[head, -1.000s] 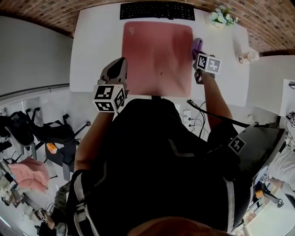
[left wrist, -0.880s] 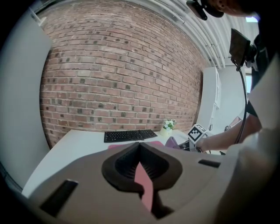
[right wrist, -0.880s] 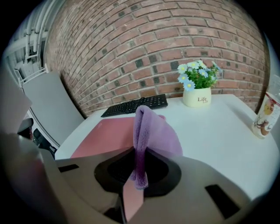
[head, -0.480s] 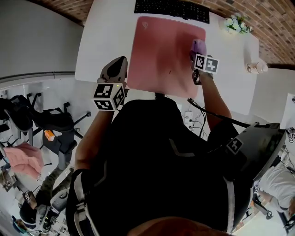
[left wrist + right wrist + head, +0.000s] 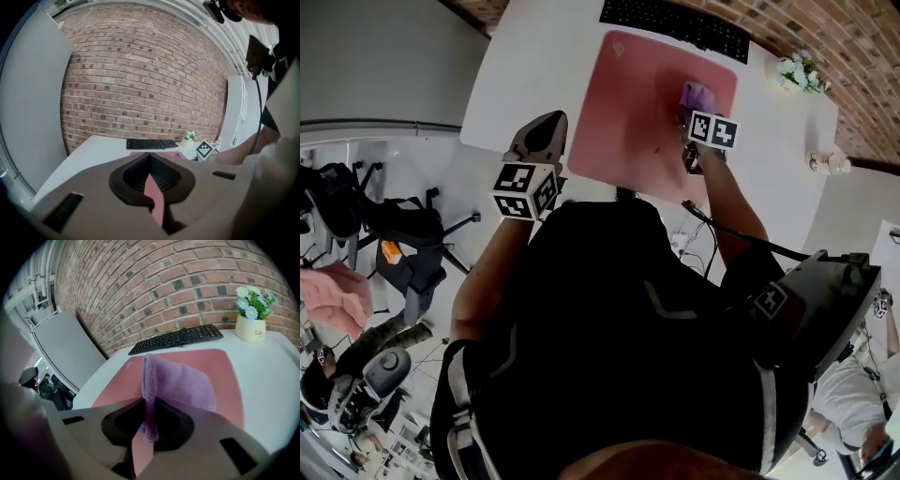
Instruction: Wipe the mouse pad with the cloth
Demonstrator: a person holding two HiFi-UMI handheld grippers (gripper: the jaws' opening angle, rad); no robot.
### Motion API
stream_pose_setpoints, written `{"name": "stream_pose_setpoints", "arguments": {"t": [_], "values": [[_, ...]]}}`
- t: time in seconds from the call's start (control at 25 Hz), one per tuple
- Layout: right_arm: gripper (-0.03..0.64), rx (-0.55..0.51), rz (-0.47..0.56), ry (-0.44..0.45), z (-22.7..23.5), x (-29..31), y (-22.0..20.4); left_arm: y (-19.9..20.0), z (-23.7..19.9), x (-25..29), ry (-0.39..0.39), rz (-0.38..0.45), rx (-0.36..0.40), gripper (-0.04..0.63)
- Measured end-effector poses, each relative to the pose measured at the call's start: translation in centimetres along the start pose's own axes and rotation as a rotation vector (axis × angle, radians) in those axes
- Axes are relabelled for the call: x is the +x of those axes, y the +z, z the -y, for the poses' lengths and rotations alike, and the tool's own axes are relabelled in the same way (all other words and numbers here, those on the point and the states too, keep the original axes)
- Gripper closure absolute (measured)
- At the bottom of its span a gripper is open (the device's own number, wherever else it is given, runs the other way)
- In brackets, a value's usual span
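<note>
White desk [image 5: 534,56] under a brick wall [image 5: 187,277]: right gripper [image 5: 149,401] is clamped on the purple cloth [image 5: 180,383], which lies ahead of its jaws on the right side of the mouse pad [image 5: 637,103]. Most of the pad stretches leftward. Left gripper [image 5: 150,157], jaws together on nothing, sits off the pad's left edge.

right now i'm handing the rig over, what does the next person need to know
Left gripper: shut, empty, above the table, left of the pad.
Right gripper: shut on the cloth, which rests on the pad's right part.
Done: cloth gripped and on the pad; how much is wiped cannot be told.
Left: wipe across the whole pad.
</note>
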State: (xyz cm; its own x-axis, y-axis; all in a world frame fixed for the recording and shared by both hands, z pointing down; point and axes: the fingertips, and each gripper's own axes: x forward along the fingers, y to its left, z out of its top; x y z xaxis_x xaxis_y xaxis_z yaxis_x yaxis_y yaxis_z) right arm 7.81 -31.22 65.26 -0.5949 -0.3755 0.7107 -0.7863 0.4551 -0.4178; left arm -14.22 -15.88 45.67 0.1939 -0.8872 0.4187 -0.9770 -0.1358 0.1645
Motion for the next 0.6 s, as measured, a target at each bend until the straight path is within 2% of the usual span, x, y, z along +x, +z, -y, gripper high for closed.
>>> {"name": "stream_pose_setpoints", "arguments": {"t": [0.6], "values": [[0.561,-0.071,-0.074,0.117,-6.2,4.8,0.8,-0.4,-3.0,-3.1,0.121,0.022,-0.057,0.592]]}}
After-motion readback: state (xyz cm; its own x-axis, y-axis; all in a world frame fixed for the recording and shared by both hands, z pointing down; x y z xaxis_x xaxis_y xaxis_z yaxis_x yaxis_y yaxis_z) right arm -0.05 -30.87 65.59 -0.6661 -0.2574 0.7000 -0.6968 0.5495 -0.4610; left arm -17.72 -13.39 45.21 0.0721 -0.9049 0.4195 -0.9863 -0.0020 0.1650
